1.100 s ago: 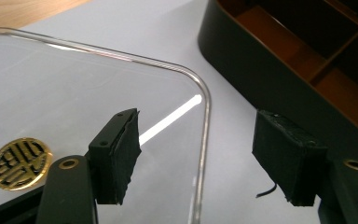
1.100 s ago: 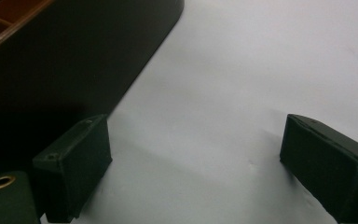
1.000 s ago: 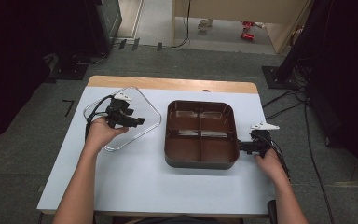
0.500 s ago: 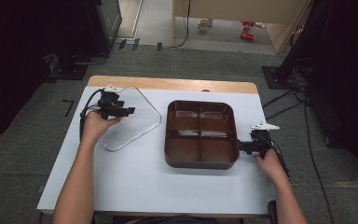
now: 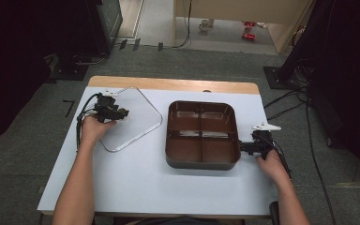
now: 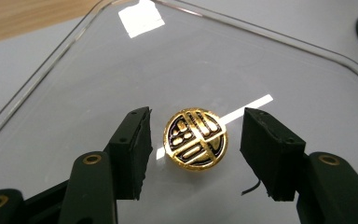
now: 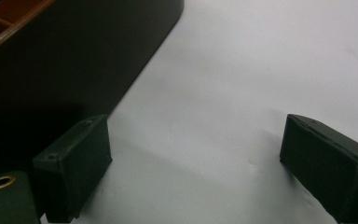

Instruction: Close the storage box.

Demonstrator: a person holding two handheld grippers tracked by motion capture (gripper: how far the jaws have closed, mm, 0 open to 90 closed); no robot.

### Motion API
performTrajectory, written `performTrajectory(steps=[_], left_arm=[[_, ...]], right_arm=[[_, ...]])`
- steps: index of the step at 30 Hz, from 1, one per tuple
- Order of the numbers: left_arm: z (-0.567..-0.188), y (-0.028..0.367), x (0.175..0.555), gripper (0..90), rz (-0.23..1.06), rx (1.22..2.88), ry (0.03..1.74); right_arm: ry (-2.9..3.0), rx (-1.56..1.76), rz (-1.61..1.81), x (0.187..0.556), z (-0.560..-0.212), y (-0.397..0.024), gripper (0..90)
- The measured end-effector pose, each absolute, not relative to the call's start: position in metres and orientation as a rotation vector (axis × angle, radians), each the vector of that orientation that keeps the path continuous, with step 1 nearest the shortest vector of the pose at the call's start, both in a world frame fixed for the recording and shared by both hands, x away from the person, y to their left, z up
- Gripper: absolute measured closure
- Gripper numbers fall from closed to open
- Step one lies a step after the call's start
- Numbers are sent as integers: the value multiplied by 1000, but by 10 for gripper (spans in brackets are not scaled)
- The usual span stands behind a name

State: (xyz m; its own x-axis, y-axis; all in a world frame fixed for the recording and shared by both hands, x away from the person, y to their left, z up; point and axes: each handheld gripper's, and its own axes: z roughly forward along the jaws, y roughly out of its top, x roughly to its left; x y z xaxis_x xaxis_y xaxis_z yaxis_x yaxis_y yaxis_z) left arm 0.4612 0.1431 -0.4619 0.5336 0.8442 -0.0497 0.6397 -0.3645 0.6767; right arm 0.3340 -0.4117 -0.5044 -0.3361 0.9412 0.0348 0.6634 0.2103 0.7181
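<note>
A clear square lid (image 5: pixel 140 118) lies flat on the white table, left of a brown box (image 5: pixel 201 154) with several compartments. A round gold-and-black knob (image 6: pixel 195 138) sits on the lid (image 6: pixel 270 60). My left gripper (image 6: pixel 195 151) straddles that knob; its jaws have just been closing, and a gap remains on each side of the knob. From above, the left gripper (image 5: pixel 121 112) is over the lid's left part. My right gripper (image 5: pixel 242 146) rests on the table against the box's right wall. Its jaws (image 7: pixel 196 165) stand wide open with nothing between them, beside the dark box wall (image 7: pixel 65 60).
The white table top (image 5: pixel 136 183) has a wooden strip (image 5: pixel 168 84) along its far edge. Cables trail from both grippers. Dark equipment and a stand foot (image 5: pixel 281 75) sit on the floor beyond the table.
The left hand has slid leftward and lowered over the lid, and its jaws have narrowed around the knob. The right hand and the box have not moved.
</note>
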Motion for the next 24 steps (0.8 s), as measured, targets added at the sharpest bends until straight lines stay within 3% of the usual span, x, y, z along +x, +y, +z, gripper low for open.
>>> performTrajectory(steps=[10, 24], left_arm=[[-472, 146, 462, 582, 358, 2112, 1216], [-466, 144, 461, 595, 342, 2151, 1231]], right_arm=[[2079, 1488, 912, 334, -504, -412, 82], [2079, 1488, 912, 334, -504, -412, 82]])
